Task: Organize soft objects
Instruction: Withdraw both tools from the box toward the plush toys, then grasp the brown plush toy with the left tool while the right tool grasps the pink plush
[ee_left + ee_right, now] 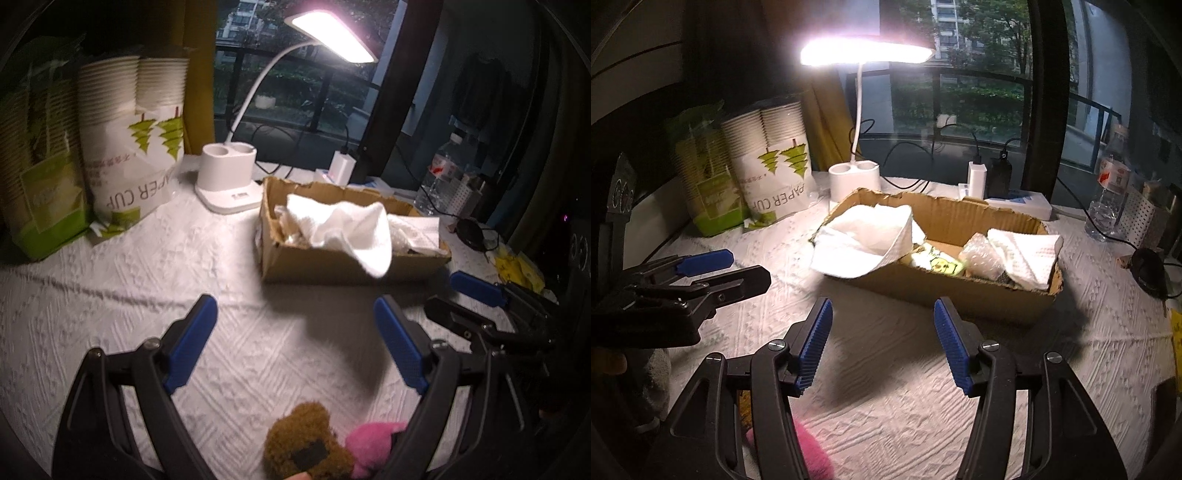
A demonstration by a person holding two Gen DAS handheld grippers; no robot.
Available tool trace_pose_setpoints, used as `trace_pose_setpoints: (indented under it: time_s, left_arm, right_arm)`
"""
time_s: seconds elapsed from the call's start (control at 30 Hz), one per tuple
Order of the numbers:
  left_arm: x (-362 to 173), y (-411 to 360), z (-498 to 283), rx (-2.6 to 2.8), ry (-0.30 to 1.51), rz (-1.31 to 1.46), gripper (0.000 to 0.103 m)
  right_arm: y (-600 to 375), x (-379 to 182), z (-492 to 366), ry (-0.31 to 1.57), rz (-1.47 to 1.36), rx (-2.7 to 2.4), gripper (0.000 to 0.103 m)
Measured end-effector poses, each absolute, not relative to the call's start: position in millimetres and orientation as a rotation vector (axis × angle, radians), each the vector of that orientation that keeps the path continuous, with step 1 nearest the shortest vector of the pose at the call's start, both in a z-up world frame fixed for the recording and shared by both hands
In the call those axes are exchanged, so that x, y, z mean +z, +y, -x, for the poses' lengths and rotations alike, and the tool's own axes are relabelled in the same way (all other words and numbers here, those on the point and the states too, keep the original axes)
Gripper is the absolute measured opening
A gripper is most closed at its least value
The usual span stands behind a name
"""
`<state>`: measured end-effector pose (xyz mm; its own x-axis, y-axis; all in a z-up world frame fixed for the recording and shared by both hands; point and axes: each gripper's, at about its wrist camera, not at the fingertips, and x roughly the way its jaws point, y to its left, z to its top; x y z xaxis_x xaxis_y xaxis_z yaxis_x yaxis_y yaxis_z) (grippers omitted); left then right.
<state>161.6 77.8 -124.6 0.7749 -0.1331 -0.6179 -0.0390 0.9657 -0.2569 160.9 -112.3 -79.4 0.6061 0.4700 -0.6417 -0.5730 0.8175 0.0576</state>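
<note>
Now, field notes, desk by window, lamp (866, 53) lit.

Left gripper (295, 317): blue pads (194, 341) spread wide, nothing between them, poised over bare white quilted cloth (129, 295). Right gripper (882, 325): jaws apart, somewhat narrower than left, nothing clamped; only cloth between the pads (814, 345).

Cardboard box (945, 291) at 12 o'clock of right gripper, near; at 1 o'clock of left gripper. Torn rim along back wall. White towel (864, 240) draped over box's left end, one corner hanging down outside front wall. Second white cloth (1027, 254) folded at box's right end, partly over rim. Between them inside: bubble wrap (980, 254) and a yellow-green printed item (938, 263), kind unclear.

Brown plush toy (306, 446) at 6 o'clock of left gripper, low in left wrist view, touching pink plush (373, 446) on its right. Pink plush also at 7 o'clock in right wrist view, partly behind finger.

Paper cup packs (136, 147) at 10 o'clock, upright, just beside lamp base (227, 177). Water bottle (1108, 195) at 2 o'clock, well apart from box. Charger (977, 179) and cables behind box.
</note>
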Motion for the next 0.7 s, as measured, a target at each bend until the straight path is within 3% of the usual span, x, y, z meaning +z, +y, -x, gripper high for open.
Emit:
trace_pose_setpoints:
  time_s: [0.7]
  left_arm:
    - [-139, 69, -122, -0.057, 0.713, 0.254, 0.088]
  right_arm:
    - [-112, -97, -117, 0.723, 0.173, 0.627, 0.061]
